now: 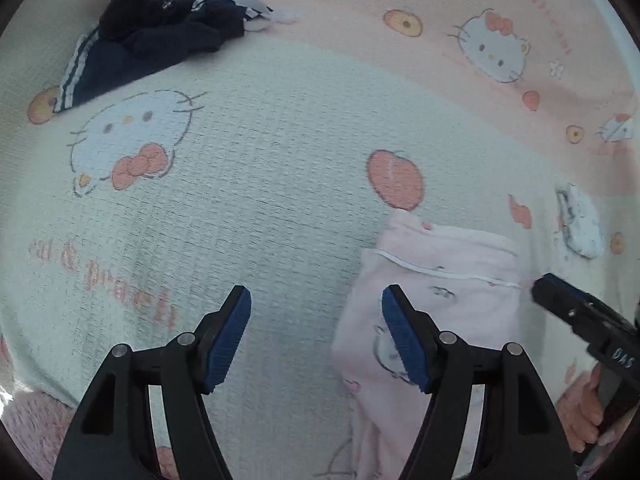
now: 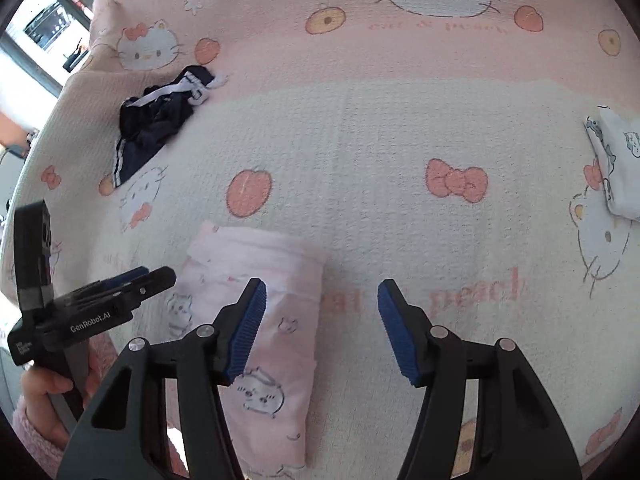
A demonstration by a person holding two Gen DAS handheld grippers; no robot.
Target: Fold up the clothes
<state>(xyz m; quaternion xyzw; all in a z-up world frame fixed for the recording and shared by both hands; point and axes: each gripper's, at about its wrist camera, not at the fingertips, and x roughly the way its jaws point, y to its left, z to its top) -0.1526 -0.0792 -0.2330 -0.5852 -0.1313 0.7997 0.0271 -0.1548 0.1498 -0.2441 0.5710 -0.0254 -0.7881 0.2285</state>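
Observation:
A pink garment (image 1: 440, 292) with small cartoon prints lies folded in a long narrow shape on the cat-print blanket (image 1: 260, 208). My left gripper (image 1: 316, 292) hovers just left of it, open, with only blanket showing between its blue pads. In the right wrist view the pink garment (image 2: 260, 256) sits under the left finger of my right gripper (image 2: 320, 284), which is open and holds nothing. The left gripper (image 2: 156, 274) shows side-on at the garment's left edge. The right gripper (image 1: 552, 292) pokes in at the garment's right edge.
A crumpled navy garment (image 1: 152, 40) with white stripes lies at the far left of the blanket. A small folded white garment (image 2: 620, 160) rests at the far right. A hand in a fluffy pink sleeve (image 2: 36, 420) holds the left gripper's handle. Shelving (image 2: 48, 28) stands beyond the bed's far-left edge.

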